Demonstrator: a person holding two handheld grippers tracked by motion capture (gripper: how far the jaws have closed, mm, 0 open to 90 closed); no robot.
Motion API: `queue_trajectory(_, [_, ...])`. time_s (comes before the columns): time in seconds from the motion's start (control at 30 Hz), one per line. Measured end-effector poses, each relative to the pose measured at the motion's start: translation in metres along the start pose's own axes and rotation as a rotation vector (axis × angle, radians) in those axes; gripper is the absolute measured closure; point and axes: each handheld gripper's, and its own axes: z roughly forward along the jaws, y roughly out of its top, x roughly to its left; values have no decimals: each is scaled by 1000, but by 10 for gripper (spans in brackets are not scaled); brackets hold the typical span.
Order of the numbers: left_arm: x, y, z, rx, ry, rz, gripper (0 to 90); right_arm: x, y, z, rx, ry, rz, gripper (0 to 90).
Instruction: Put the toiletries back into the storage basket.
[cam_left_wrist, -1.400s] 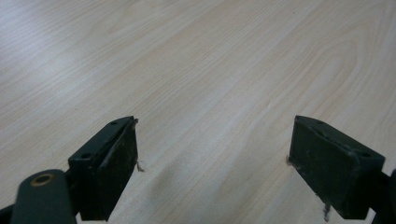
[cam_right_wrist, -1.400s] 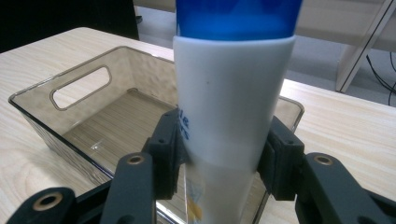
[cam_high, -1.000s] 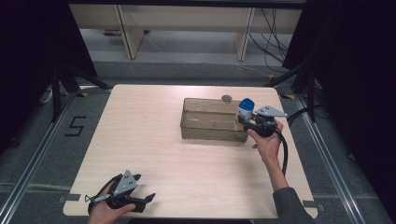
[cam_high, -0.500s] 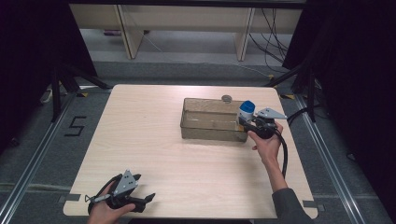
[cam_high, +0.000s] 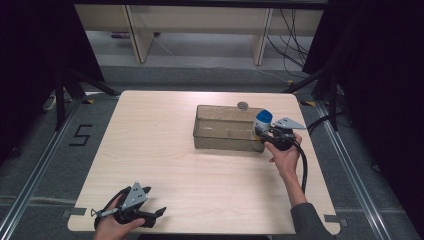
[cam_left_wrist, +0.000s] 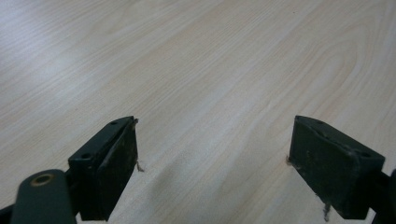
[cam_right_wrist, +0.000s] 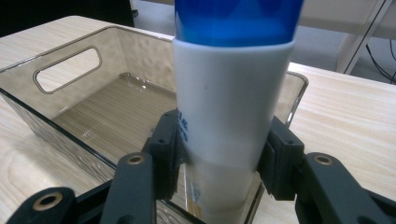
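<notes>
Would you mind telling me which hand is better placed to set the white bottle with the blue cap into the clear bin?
The right: the right gripper already clamps the bottle at the bin rim. The left gripper rests open at the table's near edge.

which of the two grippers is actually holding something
The right gripper, at the clear bin, clamps a white bottle with a blue cap; the left gripper is open over bare table.

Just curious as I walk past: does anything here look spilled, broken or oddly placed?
Nothing stands out. The right gripper holds a white bottle with a blue cap upright over the clear plastic bin; no spill or damage shows.
</notes>
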Motion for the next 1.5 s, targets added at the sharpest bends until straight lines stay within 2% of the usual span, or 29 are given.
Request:
queue_trajectory(0.03, [0, 0, 1, -11, -3, -2, 151, 0, 0, 0, 6, 3, 1, 557])
queue_trajectory(0.13, [0, 0, 0, 0, 0, 0, 151, -1, -2, 0, 9, -4, -12, 557])
queue_trajectory(0.2, [0, -1, 1, -12, -5, -2, 151, 0, -3, 1, 6, -4, 4, 557])
queue_trajectory(0.3, [0, -1, 1, -10, -6, -2, 151, -2, -4, 1, -2, -9, -17, 555])
queue_trajectory(0.33, [0, -1, 1, -10, -6, -1, 151, -1, -4, 1, 1, 14, 10, 555])
queue_trajectory(0.37, [0, -1, 1, -10, -5, -2, 151, -2, -5, 0, -7, -7, -6, 554])
queue_trajectory(0.43, [0, -1, 1, -10, -6, -1, 151, 0, -5, -1, 18, 0, 29, 550])
queue_trajectory(0.47, [0, 0, 1, -10, -6, -2, 151, -1, -5, -1, 11, 0, 19, 546])
queue_trajectory(0.53, [0, -1, 1, -9, -7, -1, 151, -2, -5, -1, -4, 18, 7, 522])
queue_trajectory(0.57, [0, -1, 1, -8, -7, 0, 151, -2, -4, -2, -27, 23, 24, 479])
queue_trajectory(0.63, [1, -1, 2, -3, 8, 7, 151, -2, -1, -4, -41, 6, 21, 422])
queue_trajectory(0.67, [0, -1, 2, -9, -5, 0, 151, 0, -1, -5, -37, 6, 59, 383])
queue_trajectory(0.7, [0, -1, 1, -7, -7, 1, 151, -3, 1, -6, -45, 1, 39, 353])
queue_trajectory(0.73, [0, -1, 1, -10, -6, -2, 151, -2, 1, -7, -51, -16, 47, 331])
queue_trajectory(0.8, [0, 0, 0, 3, 0, -1, 151, -2, 1, -9, -45, -17, 48, 301])
queue_trajectory(0.83, [0, 0, 0, 0, -1, -2, 151, 0, 0, -9, -55, -12, 67, 286])
queue_trajectory(0.9, [0, -1, 2, -9, -6, -2, 151, -1, 0, -12, -56, -17, 40, 267])
queue_trajectory(1.03, [1, -1, 2, 0, 7, 9, 151, 2, 2, -15, -65, -6, 38, 232])
queue_trajectory(1.1, [0, 0, 1, -10, -5, -1, 151, 2, 2, -16, -64, -13, 37, 216])
queue_trajectory(1.13, [0, 0, 0, 5, 4, 7, 151, 3, 2, -16, -64, -2, 63, 213])
queue_trajectory(1.2, [1, 0, 0, 3, 4, 8, 151, 3, 1, -18, -52, -17, 76, 209])
queue_trajectory(1.23, [0, 0, 0, -1, 3, 5, 151, 1, 1, -17, -69, -7, 59, 209])
queue_trajectory(1.27, [-1, 0, 0, -8, -1, -1, 151, 2, 1, -18, -70, -3, 90, 208])
queue_trajectory(1.3, [0, 0, -1, -2, -8, 8, 151, 0, 1, -19, -72, -5, 69, 208])
queue_trajectory(1.33, [-1, 0, -1, 0, 4, 7, 151, -1, 1, -20, -78, -8, 64, 207])
queue_trajectory(1.37, [0, 0, 0, 4, -6, 15, 151, 1, 1, -21, -74, -5, 86, 207])
queue_trajectory(1.43, [-2, 0, 0, -9, -9, 1, 151, -2, 2, -22, -77, -14, 66, 207])
queue_trajectory(1.47, [-1, 0, 0, 1, -5, 13, 151, 0, 2, -24, -72, -10, 95, 206])
queue_trajectory(1.5, [-1, 0, 0, 1, -5, 12, 151, -3, 2, -23, -89, -1, 72, 206])
